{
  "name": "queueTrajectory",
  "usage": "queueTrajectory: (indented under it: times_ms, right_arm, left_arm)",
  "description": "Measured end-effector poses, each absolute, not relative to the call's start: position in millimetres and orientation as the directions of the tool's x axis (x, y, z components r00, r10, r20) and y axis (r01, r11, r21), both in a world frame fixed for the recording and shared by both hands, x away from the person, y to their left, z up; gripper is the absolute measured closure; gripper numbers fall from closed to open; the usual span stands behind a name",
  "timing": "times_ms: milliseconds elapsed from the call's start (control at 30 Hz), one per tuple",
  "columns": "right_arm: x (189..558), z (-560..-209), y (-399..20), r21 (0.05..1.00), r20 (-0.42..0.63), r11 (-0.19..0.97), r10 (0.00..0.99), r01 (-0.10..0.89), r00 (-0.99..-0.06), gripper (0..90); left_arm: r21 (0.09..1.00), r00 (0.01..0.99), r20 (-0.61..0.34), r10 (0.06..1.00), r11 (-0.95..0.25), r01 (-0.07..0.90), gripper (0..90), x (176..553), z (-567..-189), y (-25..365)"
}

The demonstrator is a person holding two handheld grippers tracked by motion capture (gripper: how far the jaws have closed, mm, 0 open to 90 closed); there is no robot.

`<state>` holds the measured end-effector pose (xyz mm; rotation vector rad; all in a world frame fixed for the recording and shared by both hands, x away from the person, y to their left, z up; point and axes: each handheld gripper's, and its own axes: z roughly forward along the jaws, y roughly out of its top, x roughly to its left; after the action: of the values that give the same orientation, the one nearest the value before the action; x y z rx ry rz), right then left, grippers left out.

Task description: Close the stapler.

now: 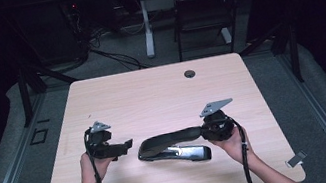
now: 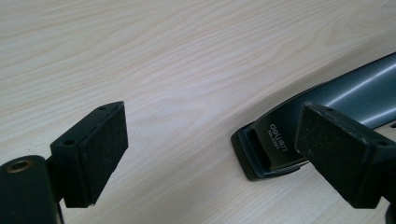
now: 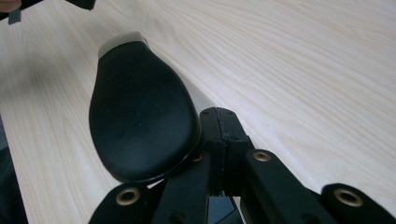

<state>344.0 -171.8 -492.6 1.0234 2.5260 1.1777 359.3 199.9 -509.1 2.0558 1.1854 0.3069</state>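
A large black stapler lies on the wooden table near the front edge, its arm raised toward the right. My left gripper hovers just left of the stapler's left end. In the left gripper view the left gripper is open, bare table shows between its pads, and the stapler's labelled end sits just inside the right one. My right gripper is at the stapler's right end. In the right gripper view it is shut with nothing between its jaws, right beside the rounded black handle.
A dark cable grommet sits near the table's far edge. Behind the table stand a black chair and a white desk leg. Bare wood stretches across the far half of the table.
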Motion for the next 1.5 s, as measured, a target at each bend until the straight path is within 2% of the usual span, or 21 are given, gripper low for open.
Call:
queueTrajectory:
  times_ms: [167, 600, 1133, 1367, 1500]
  right_arm:
    - [344.0, -496.6, -174.1, 0.711, 0.133, 0.459, 0.657, 0.533, -0.742, 90.0]
    - [356.2, -511.3, -182.5, 0.595, 0.17, 0.449, 0.74, 0.666, -0.651, 90.0]
    - [379.2, -519.6, -186.1, 0.551, 0.138, 0.438, 0.791, 0.71, -0.596, 90.0]
    - [359.6, -481.0, -202.9, 0.65, 0.068, 0.425, 0.793, 0.63, -0.606, 90.0]
    - [346.9, -462.2, -196.7, 0.695, 0.06, 0.438, 0.755, 0.57, -0.653, 90.0]
  left_arm:
    - [0.698, 0.553, -0.15, 0.82, -0.308, 0.647, 9.8, 359.7, -510.2, 199.7]
    - [0.696, 0.567, -0.136, 0.812, -0.329, 0.639, 10.0, 359.4, -510.3, 197.1]
    - [0.696, 0.564, -0.141, 0.814, -0.323, 0.641, 9.9, 359.9, -510.3, 198.9]
    - [0.699, 0.565, -0.141, 0.813, -0.322, 0.638, 9.8, 360.5, -510.1, 199.9]
    - [0.698, 0.568, -0.138, 0.811, -0.327, 0.637, 9.5, 360.2, -510.0, 198.8]
